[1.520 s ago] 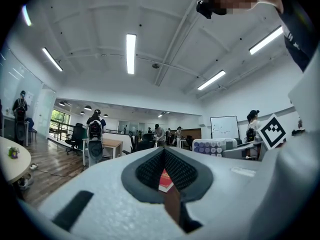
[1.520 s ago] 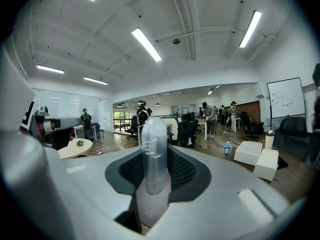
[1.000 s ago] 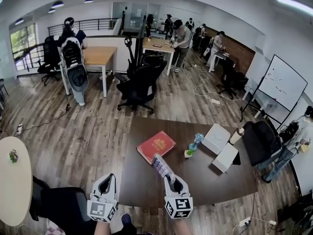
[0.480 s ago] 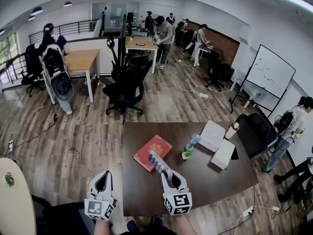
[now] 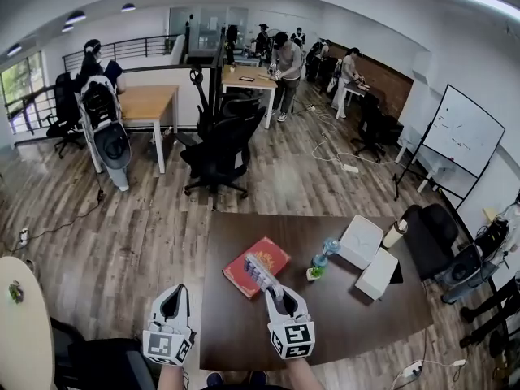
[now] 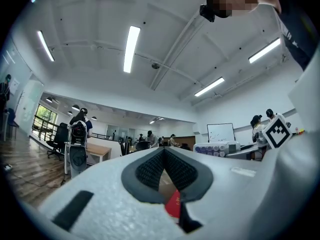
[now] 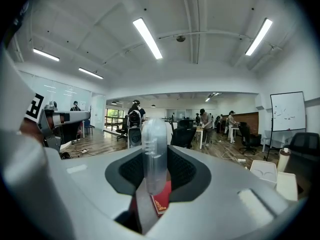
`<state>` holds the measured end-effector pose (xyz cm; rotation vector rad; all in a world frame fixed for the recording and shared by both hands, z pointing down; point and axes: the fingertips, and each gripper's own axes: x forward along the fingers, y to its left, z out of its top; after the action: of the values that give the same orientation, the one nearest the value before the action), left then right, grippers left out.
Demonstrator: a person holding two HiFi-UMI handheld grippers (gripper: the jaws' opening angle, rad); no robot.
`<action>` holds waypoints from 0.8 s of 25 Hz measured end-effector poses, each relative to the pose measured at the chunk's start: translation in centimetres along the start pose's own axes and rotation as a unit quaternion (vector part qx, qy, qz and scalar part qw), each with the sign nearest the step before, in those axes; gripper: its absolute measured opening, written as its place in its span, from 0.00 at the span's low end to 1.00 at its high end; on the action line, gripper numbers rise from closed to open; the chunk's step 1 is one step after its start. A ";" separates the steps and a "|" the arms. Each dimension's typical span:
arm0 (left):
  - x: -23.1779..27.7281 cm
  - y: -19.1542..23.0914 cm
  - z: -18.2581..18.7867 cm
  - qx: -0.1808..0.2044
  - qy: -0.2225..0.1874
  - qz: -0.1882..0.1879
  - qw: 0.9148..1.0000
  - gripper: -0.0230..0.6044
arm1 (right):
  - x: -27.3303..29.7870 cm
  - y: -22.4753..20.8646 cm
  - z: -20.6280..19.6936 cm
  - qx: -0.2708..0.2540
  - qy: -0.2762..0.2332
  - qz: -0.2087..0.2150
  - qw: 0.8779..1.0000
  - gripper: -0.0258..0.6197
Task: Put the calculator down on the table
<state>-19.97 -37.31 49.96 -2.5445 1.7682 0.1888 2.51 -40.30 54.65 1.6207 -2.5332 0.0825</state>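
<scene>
The calculator (image 5: 258,271), a pale slab with rows of keys, sticks forward out of my right gripper (image 5: 276,293), which is shut on it above the near part of the dark brown table (image 5: 349,315). Its far end overlaps the red book (image 5: 264,256) lying on the table. In the right gripper view the calculator (image 7: 154,149) stands edge-on between the pads, with the red book (image 7: 161,198) below. My left gripper (image 5: 178,292) hangs just off the table's left edge with nothing in it. In the left gripper view its fingertips (image 6: 164,150) meet.
On the table past the book stand a small bottle (image 5: 326,249), a little green thing (image 5: 312,274), two white boxes (image 5: 360,240) (image 5: 379,273) and a cup (image 5: 394,233). A black seat (image 5: 89,354) and a round white table (image 5: 16,315) sit at my left. Office chairs and people fill the far room.
Both grippers have moved forward along the table. The calculator's far end now overlaps the red book, where before it stopped short of it. The grip has not changed.
</scene>
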 end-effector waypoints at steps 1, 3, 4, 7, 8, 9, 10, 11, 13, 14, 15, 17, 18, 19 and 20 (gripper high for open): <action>0.1 -0.2 -0.1 0.001 0.001 0.002 1.000 0.03 | 0.1 -0.1 -0.2 -0.001 0.002 0.003 1.000 0.22; 0.3 -0.6 -0.3 0.005 0.000 0.000 1.000 0.03 | 0.2 -0.4 -0.6 -0.001 0.004 0.006 1.000 0.22; 0.4 -0.8 -0.3 0.007 -0.001 -0.002 1.000 0.03 | 0.3 -0.7 -0.7 0.000 0.005 0.006 1.000 0.22; 0.5 -1.3 -0.5 0.008 0.000 0.000 1.000 0.03 | 0.3 -1.3 -1.2 0.005 0.010 0.006 1.000 0.22; 0.5 -1.3 -0.6 0.008 0.001 0.002 1.000 0.03 | 0.2 -1.4 -1.2 0.006 0.010 0.007 1.000 0.22; 0.5 -1.4 -0.6 0.007 0.001 0.004 1.000 0.03 | 0.2 -1.6 -1.2 0.006 0.010 0.008 1.000 0.22; 0.6 -1.4 -0.7 0.008 0.002 0.005 1.000 0.03 | 0.3 -1.6 -1.2 0.007 0.010 0.009 1.000 0.22; 0.6 -1.4 -0.7 0.008 0.004 0.005 1.000 0.03 | 0.4 -1.7 -1.3 0.007 0.010 0.009 1.000 0.22; 0.6 -1.3 -0.9 0.010 0.008 0.004 1.000 0.03 | 0.6 -1.7 -1.4 0.008 0.011 0.009 1.000 0.22; 0.6 -1.3 -1.1 0.010 0.010 0.004 1.000 0.03 | 0.6 -1.6 -1.5 0.007 0.011 0.009 1.000 0.22; 0.6 -1.2 -1.2 0.010 0.012 0.004 1.000 0.03 | 0.6 -1.6 -1.5 0.006 0.010 0.009 1.000 0.22; 0.6 -1.2 -1.3 0.010 0.013 0.005 1.000 0.03 | 0.8 -1.6 -1.6 0.019 0.007 0.013 1.000 0.22; 0.6 -1.2 -1.4 0.010 0.013 0.004 1.000 0.03 | 0.9 -1.7 -1.7 0.044 0.006 0.019 0.999 0.22; 0.6 -1.2 -1.5 0.010 0.013 0.004 1.000 0.03 | 1.0 -1.7 -2.0 0.085 0.003 0.029 0.996 0.22; 0.6 -1.2 -1.5 0.010 0.013 0.004 1.000 0.03 | 1.2 -1.7 -2.2 0.136 0.001 0.042 0.990 0.22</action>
<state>-18.57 -37.59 51.37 -2.5383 1.7813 0.1385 3.77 -41.79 56.96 1.5958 -2.6844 0.4574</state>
